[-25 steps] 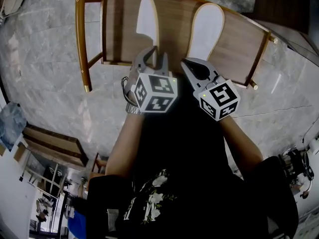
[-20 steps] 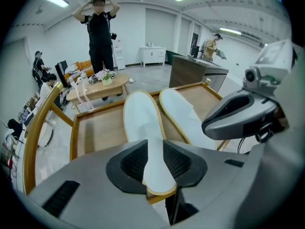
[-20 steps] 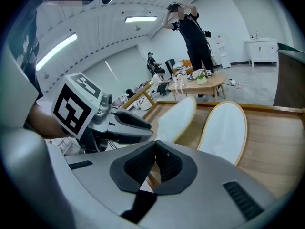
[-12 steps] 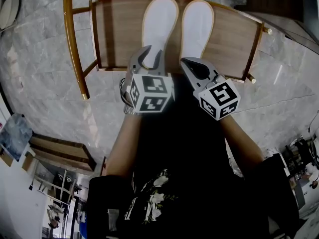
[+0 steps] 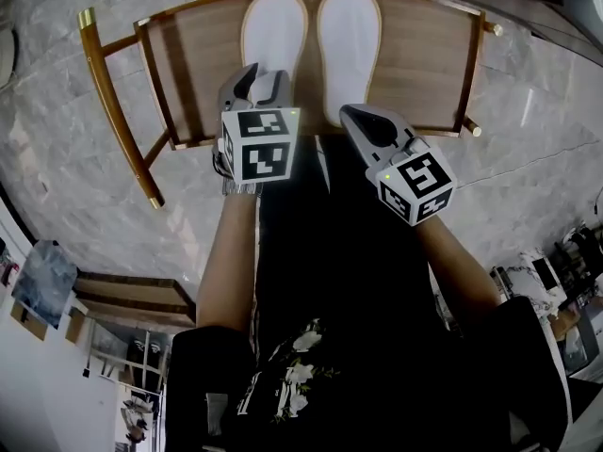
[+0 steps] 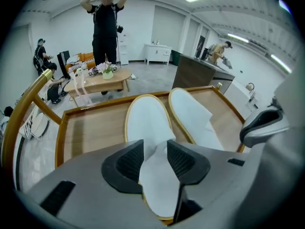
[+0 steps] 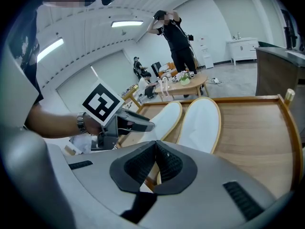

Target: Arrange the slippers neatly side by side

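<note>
Nearly done, I judge: the left slipper and right slipper lie paired on the wooden bench, my left gripper has just been opening its jaws with the left heel between them, my right gripper is closed empty, and only withdrawal remains.

Heel of the left slipper hidden behind the left gripper at upper centre of the head view, right slipper heel lost under that gripper's body in the left gripper view, items on the distant low table too small to tell
</note>
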The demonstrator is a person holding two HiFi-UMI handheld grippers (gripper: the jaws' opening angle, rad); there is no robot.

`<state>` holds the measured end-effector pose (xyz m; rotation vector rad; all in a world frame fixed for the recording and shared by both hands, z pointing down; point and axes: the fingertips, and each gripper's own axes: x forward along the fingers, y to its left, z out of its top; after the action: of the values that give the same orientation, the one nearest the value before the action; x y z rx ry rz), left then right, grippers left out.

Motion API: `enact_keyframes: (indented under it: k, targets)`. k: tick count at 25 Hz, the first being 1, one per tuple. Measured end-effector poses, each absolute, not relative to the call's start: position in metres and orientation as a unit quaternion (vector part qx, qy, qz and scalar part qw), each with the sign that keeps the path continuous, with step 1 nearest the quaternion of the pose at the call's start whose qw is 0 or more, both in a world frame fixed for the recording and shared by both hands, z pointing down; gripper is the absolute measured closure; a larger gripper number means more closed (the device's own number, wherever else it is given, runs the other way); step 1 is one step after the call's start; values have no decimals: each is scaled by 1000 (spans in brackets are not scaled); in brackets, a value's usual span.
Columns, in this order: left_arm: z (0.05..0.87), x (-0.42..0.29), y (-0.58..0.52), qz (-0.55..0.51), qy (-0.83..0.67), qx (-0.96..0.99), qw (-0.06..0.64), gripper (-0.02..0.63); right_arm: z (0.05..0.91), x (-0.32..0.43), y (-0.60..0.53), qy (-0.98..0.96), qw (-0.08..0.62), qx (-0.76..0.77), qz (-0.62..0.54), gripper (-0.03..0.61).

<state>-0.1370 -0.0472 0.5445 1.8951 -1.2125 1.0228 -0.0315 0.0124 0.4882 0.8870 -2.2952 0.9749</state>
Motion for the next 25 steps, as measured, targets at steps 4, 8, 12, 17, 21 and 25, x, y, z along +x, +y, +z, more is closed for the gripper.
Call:
enact_keyframes:
  k: [4, 8, 12, 17, 21, 25]
  targets:
    - [554, -139, -51, 412, -463, 717, 320, 532, 493, -27, 15, -834, 245, 333, 365, 577]
    - [552, -144, -51, 388, -480, 708, 344, 600, 495, -28, 16, -833, 245, 334, 367, 577]
    - [539, -150, -55, 322, -507, 699, 387, 601, 495, -32, 10, -835, 241, 335, 364, 577]
    - [523, -144, -55, 313, -509, 716, 360, 601, 493, -43, 9, -839, 237, 328, 363, 577]
    - [522, -133, -57, 334, -487, 736, 332, 601, 492, -44, 11, -840, 232, 329, 364, 577]
    - [523, -126, -58, 358, -467, 750, 303, 601, 496, -34, 12, -834, 236, 338, 367, 577]
